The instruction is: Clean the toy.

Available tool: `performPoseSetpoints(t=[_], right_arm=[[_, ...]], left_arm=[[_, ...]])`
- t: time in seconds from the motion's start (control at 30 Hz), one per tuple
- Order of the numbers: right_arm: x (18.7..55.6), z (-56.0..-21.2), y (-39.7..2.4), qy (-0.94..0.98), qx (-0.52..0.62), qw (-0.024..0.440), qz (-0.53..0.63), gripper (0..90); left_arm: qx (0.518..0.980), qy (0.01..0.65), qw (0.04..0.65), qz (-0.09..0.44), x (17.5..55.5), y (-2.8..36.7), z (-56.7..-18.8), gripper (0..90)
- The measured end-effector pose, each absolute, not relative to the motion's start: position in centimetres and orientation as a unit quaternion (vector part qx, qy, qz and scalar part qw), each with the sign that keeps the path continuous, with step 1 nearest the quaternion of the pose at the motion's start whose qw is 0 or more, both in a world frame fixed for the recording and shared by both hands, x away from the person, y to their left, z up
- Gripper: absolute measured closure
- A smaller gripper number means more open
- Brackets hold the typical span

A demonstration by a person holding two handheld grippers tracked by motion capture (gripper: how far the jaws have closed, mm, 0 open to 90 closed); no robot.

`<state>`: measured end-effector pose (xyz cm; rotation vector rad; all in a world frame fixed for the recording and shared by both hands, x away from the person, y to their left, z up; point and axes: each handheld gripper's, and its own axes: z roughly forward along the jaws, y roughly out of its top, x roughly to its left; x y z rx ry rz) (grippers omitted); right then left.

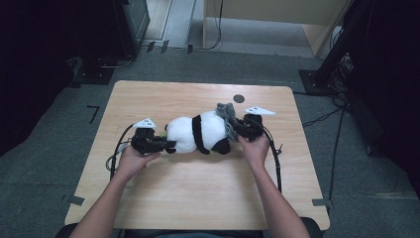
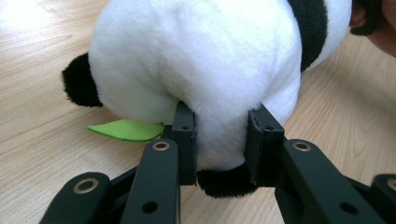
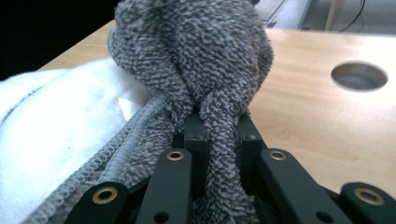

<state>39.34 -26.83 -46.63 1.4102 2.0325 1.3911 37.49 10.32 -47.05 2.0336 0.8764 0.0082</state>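
Panda plush [image 1: 198,133] lies on table [image 1: 198,198]; left gripper [image 2: 219,140] clamped on its white rump, right gripper [image 3: 219,135] clamped on grey cloth [image 3: 201,60] draped at opposite end.

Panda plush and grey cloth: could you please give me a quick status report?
Left tool clamped on the white-and-black plush panda. Right tool shut on the grey terry cloth at the panda's other end. Nothing in the way on the wooden table.

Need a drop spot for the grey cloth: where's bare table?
Free: the near strip of the table between the forearms, the far strip behind the panda up to the round hole, and both side margins. Crowded: the middle band, with the panda, grey cloth and both tongs.
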Motion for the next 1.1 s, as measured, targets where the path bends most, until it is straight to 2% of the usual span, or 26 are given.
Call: performPoseSetpoints(t=[0.07,0.23,0.57,0.9,1.1], right_arm=[[39.1,-47.1,-26.6,0.711,0.500,0.151,0.471,81.1],[39.0,-49.2,-26.6,0.708,0.531,0.115,0.451,81.2],[39.2,-49.8,-26.9,0.730,0.533,0.108,0.415,80.9],[37.9,-45.5,-31.3,0.688,0.544,0.189,0.441,80.6],[37.5,-42.8,-31.6,0.681,0.524,0.215,0.464,80.6]], left_arm=[[0.822,0.354,0.445,0.005,37.5,10.3,-47.0,69.3],[0.820,0.359,0.445,0.003,37.6,10.3,-47.0,69.2],[0.824,0.349,0.446,0.013,38.2,10.2,-47.0,68.8],[0.826,0.342,0.448,0.012,38.4,9.7,-46.8,68.2],[0.828,0.338,0.448,0.015,38.2,9.4,-46.8,68.2]])
